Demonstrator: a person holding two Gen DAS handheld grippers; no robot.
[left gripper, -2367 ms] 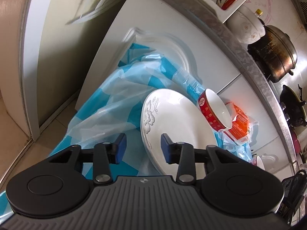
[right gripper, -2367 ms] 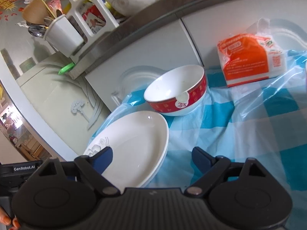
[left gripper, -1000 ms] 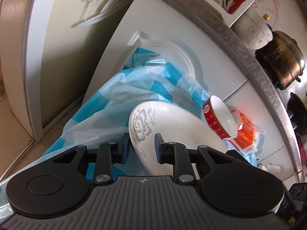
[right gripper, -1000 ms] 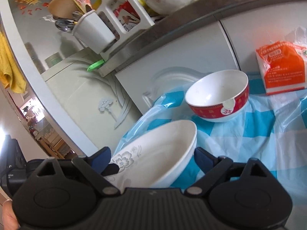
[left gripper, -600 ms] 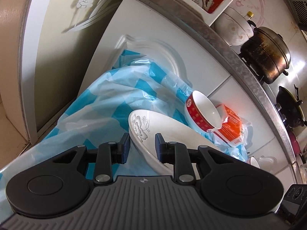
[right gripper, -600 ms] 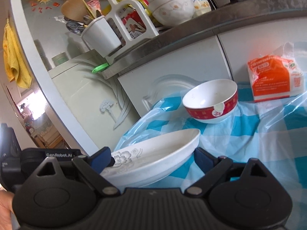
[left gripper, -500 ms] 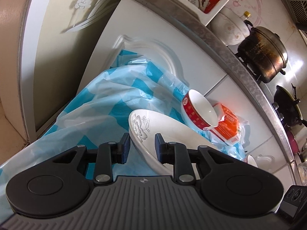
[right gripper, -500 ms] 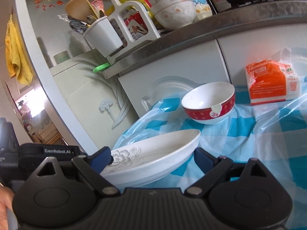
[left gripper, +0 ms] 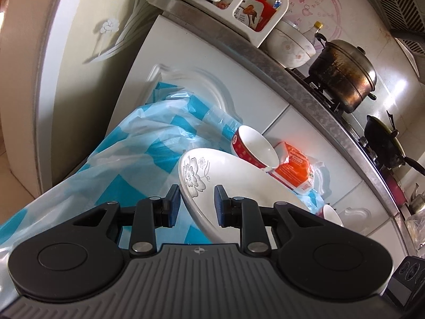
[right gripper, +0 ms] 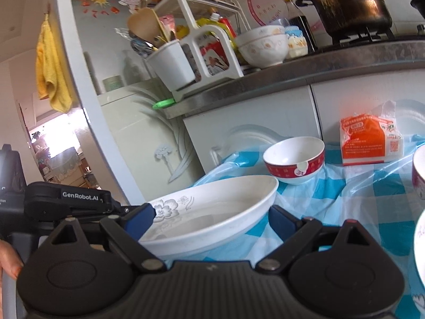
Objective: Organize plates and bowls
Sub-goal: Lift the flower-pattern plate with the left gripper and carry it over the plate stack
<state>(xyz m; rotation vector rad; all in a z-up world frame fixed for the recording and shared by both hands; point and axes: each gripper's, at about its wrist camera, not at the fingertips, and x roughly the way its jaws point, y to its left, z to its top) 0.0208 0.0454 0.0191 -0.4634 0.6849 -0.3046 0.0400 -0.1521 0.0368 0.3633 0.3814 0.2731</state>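
Note:
A white plate (left gripper: 239,183) with a grey flower print hangs tilted above the blue checked cloth (left gripper: 138,143). My left gripper (left gripper: 196,202) is shut on its rim beside the flower. In the right wrist view the same plate (right gripper: 212,204) lies across my right gripper (right gripper: 209,218), whose blue pads press on its two sides. The left gripper's black body (right gripper: 66,199) shows at the plate's left end. Behind the plate a red-and-white bowl (left gripper: 255,146) (right gripper: 294,159) stands on the cloth.
An orange packet (right gripper: 369,143) leans against the white cabinet. Two more bowls (right gripper: 419,170) are cut off at the right edge. Above, the counter (right gripper: 292,82) carries a utensil rack (right gripper: 196,53), a large white bowl (right gripper: 263,45) and a steel pot (left gripper: 342,79).
Both grippers closed around the plate, then rose together with it, lifting it clear of the cloth. The counter top and its contents have come further into view.

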